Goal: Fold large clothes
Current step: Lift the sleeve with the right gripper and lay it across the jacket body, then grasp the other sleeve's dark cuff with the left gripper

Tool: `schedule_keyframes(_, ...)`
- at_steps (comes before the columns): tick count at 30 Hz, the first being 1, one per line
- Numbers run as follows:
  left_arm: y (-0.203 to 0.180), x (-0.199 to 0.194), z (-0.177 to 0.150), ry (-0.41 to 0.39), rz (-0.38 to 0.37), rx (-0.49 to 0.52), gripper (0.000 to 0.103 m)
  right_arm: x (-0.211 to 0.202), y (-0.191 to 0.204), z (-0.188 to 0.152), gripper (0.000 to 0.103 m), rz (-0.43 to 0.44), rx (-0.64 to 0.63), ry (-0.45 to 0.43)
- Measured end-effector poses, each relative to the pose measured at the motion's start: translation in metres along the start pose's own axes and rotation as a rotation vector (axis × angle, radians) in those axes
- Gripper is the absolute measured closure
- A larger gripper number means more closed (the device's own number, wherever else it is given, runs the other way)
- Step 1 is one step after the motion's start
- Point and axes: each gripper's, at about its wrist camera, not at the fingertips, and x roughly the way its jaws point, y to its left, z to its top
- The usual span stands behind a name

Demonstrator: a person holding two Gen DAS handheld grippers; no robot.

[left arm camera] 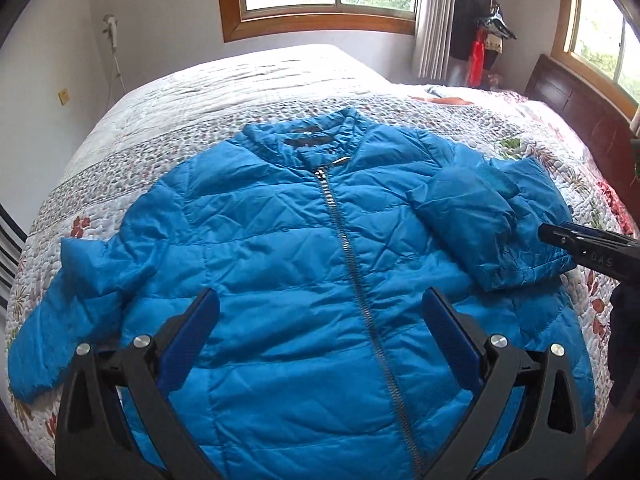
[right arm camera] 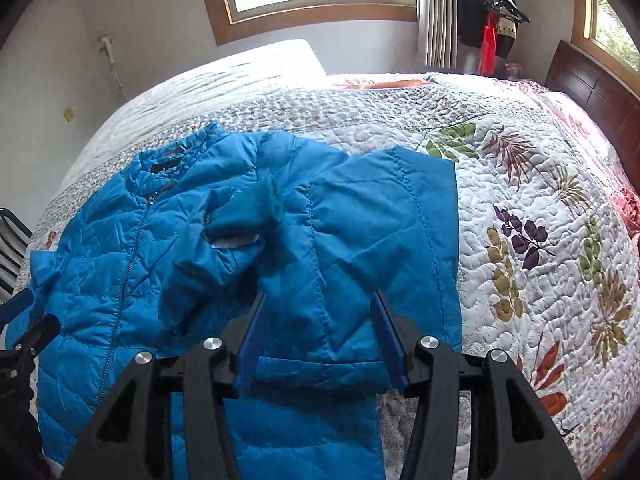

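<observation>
Blue puffer jacket [left arm camera: 304, 240] flat on the bed [left arm camera: 248, 84], front up, zipped, collar at the far end from both tongs. Left tongs [left arm camera: 320, 312] spread wide, nothing between them, above the jacket's lower front with the zipper [left arm camera: 348, 248] running between the fingers. Right tongs [right arm camera: 316, 312] moderately open, fingers either side of the right sleeve [right arm camera: 360, 240], which is folded across the body; can't tell if they touch the fabric
</observation>
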Motion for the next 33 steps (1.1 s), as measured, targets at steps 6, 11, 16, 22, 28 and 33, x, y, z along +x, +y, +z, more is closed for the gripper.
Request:
schedule_keyframes(6, -0.043, 0.024, 0.011, 0.042, -0.039, 0.048, 0.003, -0.015, -0.019, -0.001, 0.051, 0.007, 0.048, -0.041)
schedule_keyframes(11, -0.085, 0.050, 0.027, 0.078, -0.115, 0.100, 0.003, -0.022, -0.048, 0.002, 0.051, -0.069, 0.141, -0.072)
schedule_keyframes(16, -0.116, 0.077, 0.040, 0.129, -0.135, 0.129, 0.034, -0.018, -0.056, 0.003, 0.051, -0.050, 0.170, -0.072)
schedule_keyframes(22, -0.096, 0.088, 0.041, 0.162, -0.177, 0.060, 0.089, -0.015, -0.053, 0.002, 0.051, -0.015, 0.158, -0.088)
schedule_keyframes(28, -0.017, 0.044, 0.044, 0.038, -0.236, -0.091, 0.092, -0.013, -0.049, 0.003, 0.051, 0.130, 0.163, -0.103)
schedule_keyframes(33, 0.044, 0.057, 0.030, 0.077, -0.160, -0.183, 0.084, 0.017, -0.031, 0.005, 0.051, 0.199, 0.143, -0.025)
